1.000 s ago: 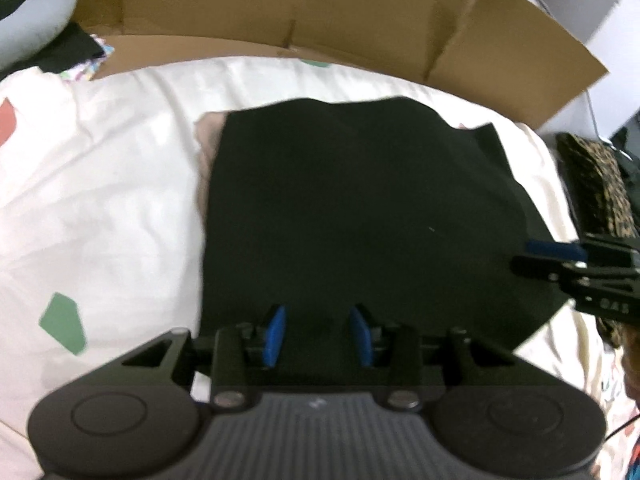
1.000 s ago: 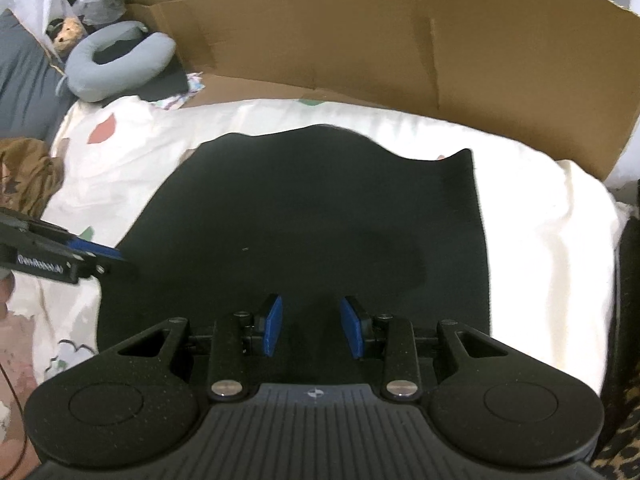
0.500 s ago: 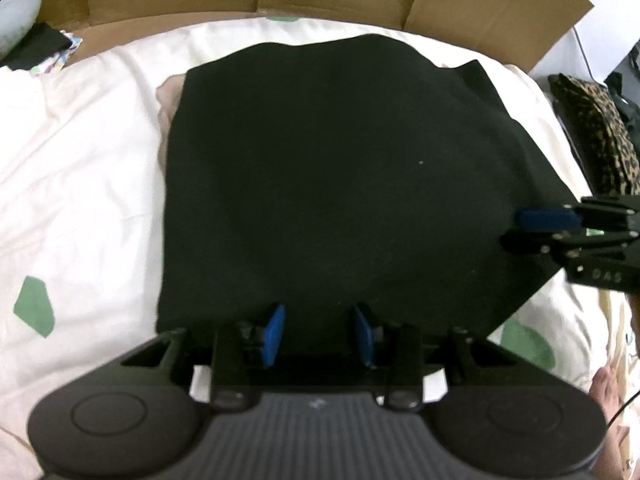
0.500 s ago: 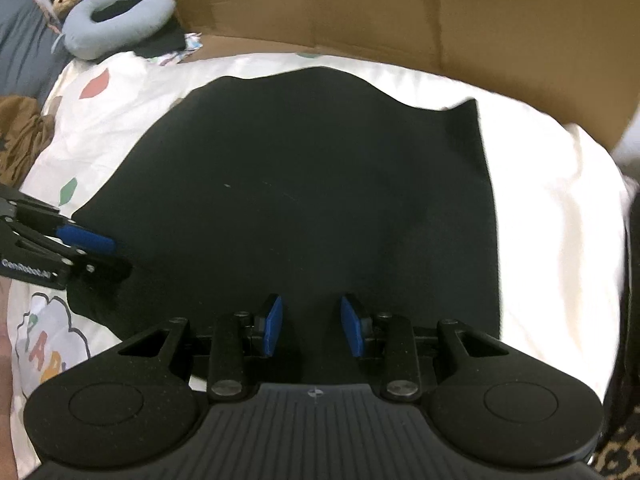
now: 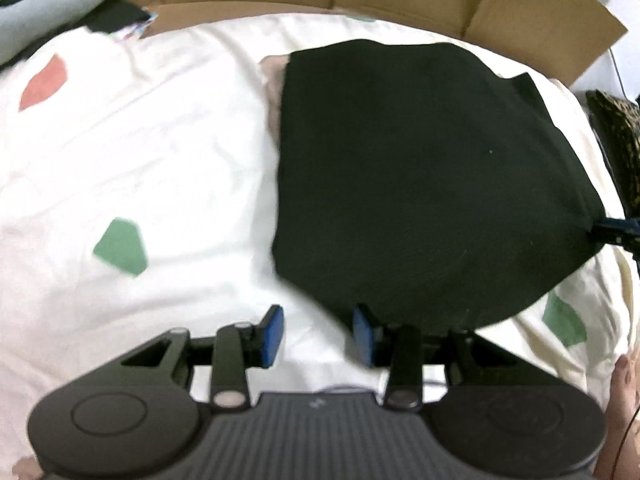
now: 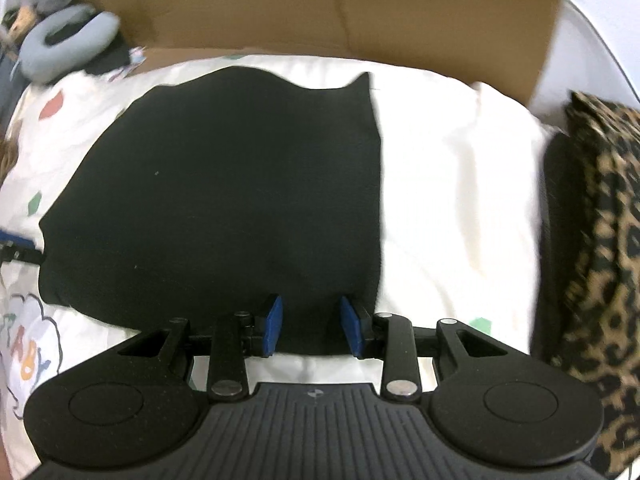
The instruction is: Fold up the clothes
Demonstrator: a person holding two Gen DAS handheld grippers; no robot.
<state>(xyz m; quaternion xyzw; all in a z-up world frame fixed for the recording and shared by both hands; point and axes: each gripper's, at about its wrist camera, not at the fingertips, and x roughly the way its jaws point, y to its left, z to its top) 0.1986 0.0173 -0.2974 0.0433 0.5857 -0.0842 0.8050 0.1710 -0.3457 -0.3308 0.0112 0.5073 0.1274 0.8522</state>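
**Black cloth on bed, both grippers parted**

Item 1. Cloth (image 5: pixel 424 184): black, plain, folded to a rough rectangle, lying flat on the sheet (image 5: pixel 152 152). Its far edge is wavy, with a small peak at the far right corner in the right wrist view (image 6: pixel 224 192). A pale pinkish patch shows just beside its far left corner in the left wrist view; what it is cannot be told.

Item 2. Left gripper (image 5: pixel 318 334): blue-padded fingers spread wide, nothing between them. Its right pad sits at the cloth's near edge; its left pad is over bare sheet. Whether the right pad touches the cloth cannot be told.

Item 3. Right gripper (image 6: pixel 310 326): blue-padded fingers also spread apart, straddling the near edge of the cloth close to its right corner. The cloth lies between the pads but is not pinched. In the left wrist view this gripper's tip shows at the cloth's right corner, at the frame edge.

Item 4. Sheet: cream white, printed with green and red shapes and a cartoon cloud.

Item 5. Cardboard (image 6: pixel 320 4): brown, creased, standing along the far side of the bed.

Item 6. Neck pillow (image 6: pixel 64 48): grey, far left, beyond the sheet.

Item 7. Leopard fabric (image 6: pixel 604 240): heaped along the right side of the bed.

Both views are slightly blurred.
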